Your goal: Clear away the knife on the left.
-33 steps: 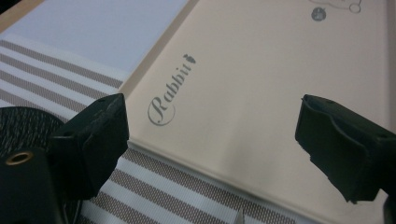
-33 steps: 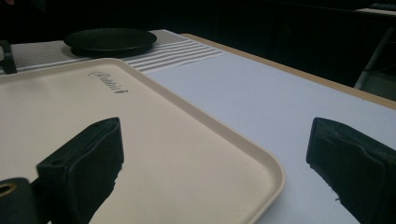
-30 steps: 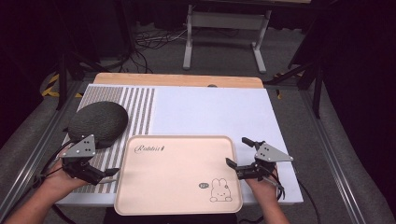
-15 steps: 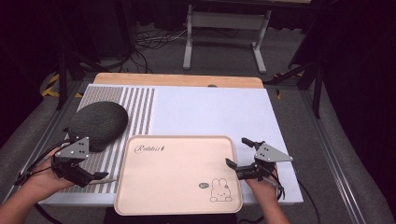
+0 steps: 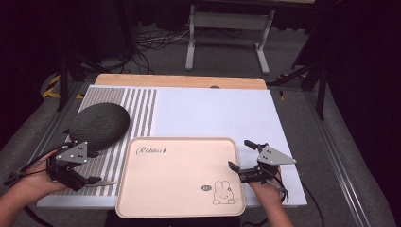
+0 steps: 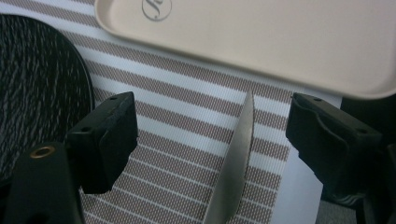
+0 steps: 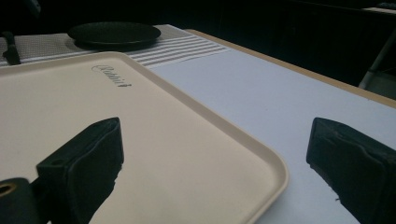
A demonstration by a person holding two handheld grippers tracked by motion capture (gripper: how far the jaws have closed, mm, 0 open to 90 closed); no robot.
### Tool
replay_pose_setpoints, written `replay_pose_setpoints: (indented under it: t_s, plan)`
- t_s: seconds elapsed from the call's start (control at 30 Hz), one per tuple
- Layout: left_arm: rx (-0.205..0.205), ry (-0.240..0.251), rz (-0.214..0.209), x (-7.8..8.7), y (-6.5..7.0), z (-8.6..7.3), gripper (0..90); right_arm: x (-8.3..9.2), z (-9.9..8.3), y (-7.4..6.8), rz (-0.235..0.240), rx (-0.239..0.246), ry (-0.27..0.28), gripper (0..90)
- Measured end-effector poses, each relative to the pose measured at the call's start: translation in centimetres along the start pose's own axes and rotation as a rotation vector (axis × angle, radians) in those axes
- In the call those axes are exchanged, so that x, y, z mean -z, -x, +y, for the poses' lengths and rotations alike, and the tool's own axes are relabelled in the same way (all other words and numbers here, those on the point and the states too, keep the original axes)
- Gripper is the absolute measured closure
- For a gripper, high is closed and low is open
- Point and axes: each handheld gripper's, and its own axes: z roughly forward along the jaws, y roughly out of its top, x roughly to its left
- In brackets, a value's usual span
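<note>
Steel knife between left claw jaws (closing, seemingly untouched), beside tray edge.

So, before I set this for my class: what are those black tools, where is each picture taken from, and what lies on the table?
A person holds a two-jaw tool in each hand: the left gripper and the right gripper. One camera looks down from above; the other two ride on the tools and look out between their black fingers. On the table lie a pink tray with a rabbit drawing, a dark round mat on a striped placemat, and a knife. The knife blade lies between the left fingers, which have just been closing but do not touch it. The right gripper is open at the tray's edge.
</note>
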Motion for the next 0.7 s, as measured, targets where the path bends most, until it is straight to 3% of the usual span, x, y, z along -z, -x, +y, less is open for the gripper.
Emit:
replay_pose_setpoints:
  t_s: [0.2,0.43,0.7]
  plan:
    - [0.009,-0.045,-0.026,-0.1,-0.5,-0.9,19.5,-0.1,0.0,0.0,0.006,-0.003,-0.004,4.5]
    - [-0.002,-0.155,-0.015,-0.2,-1.0,-2.1,22.9,-0.2,0.1,-0.2,0.022,0.007,-0.010,4.5]
    - [-0.014,-0.208,-0.040,-0.2,-1.5,-3.1,29.7,-0.3,0.0,-0.1,0.035,0.005,-0.013,4.5]
